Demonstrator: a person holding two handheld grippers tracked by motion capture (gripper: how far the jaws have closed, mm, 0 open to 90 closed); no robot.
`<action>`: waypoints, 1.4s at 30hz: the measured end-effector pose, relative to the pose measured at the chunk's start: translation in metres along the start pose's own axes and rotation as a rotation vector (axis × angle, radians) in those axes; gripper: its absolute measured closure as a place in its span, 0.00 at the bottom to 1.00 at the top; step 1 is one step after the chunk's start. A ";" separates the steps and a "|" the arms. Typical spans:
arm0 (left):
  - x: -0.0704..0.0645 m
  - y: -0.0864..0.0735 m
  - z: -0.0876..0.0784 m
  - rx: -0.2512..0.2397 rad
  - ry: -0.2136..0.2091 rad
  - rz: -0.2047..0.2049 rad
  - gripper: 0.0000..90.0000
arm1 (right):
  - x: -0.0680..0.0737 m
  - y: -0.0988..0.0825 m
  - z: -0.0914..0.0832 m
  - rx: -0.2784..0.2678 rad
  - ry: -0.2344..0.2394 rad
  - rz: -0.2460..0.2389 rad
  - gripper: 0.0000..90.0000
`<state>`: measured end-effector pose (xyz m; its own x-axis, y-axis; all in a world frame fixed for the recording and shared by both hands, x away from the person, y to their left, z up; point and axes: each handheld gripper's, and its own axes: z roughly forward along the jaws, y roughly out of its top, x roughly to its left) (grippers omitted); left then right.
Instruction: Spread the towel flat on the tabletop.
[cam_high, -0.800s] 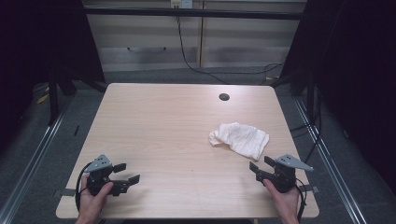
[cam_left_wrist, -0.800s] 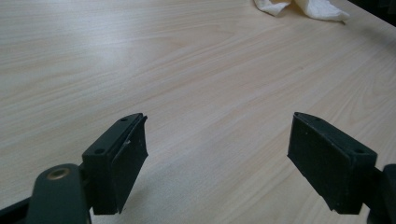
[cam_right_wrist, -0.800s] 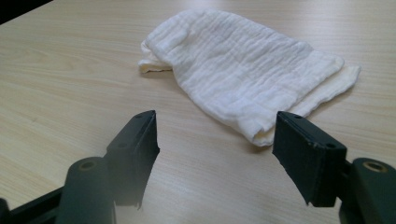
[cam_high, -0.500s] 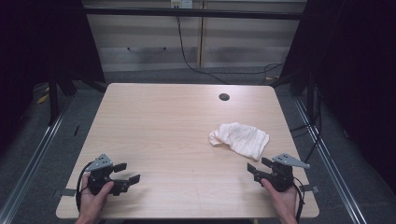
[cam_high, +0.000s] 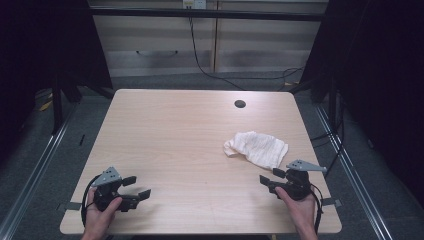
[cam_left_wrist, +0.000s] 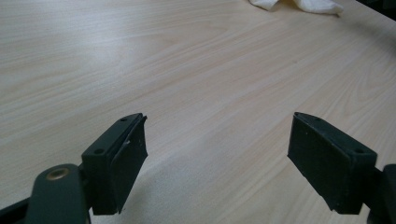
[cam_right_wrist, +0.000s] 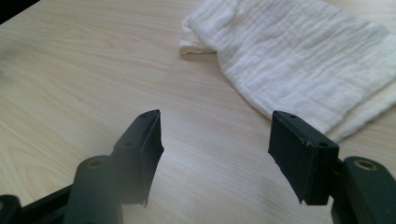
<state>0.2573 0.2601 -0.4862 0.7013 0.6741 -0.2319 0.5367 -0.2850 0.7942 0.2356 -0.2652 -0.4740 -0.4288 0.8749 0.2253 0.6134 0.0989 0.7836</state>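
Both grippers, the left gripper (cam_high: 136, 189) and the right gripper (cam_high: 270, 177), have jaws apart and empty, so nothing is done yet: the white cloth (cam_high: 258, 147) lies crumpled near the right edge of the surface (cam_high: 165, 135), just beyond the right gripper, waiting to be grasped.

overhead forward-down, gripper views low, sharing cloth (cam_right_wrist: 299, 60)

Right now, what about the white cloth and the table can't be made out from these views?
- White cloth: its underside hidden; top edge cuts it off in the left gripper view, right edge in the right gripper view.
- Table: the dark round spot, too small to identify in the high view.
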 end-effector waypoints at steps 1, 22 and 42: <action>0.000 0.000 0.000 0.000 0.000 0.000 0.21 | -0.001 0.001 0.001 -0.001 0.007 0.004 0.39; 0.006 0.000 0.001 0.001 -0.001 -0.034 0.21 | -0.025 0.053 0.047 0.053 0.012 -0.035 0.42; 0.005 0.000 0.001 0.003 -0.004 -0.025 0.21 | -0.059 0.072 0.082 0.147 -0.025 -0.014 0.44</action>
<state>0.2614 0.2628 -0.4882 0.6894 0.6785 -0.2535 0.5552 -0.2702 0.7866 0.3593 -0.2707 -0.4784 -0.4224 0.8841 0.1996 0.6991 0.1777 0.6925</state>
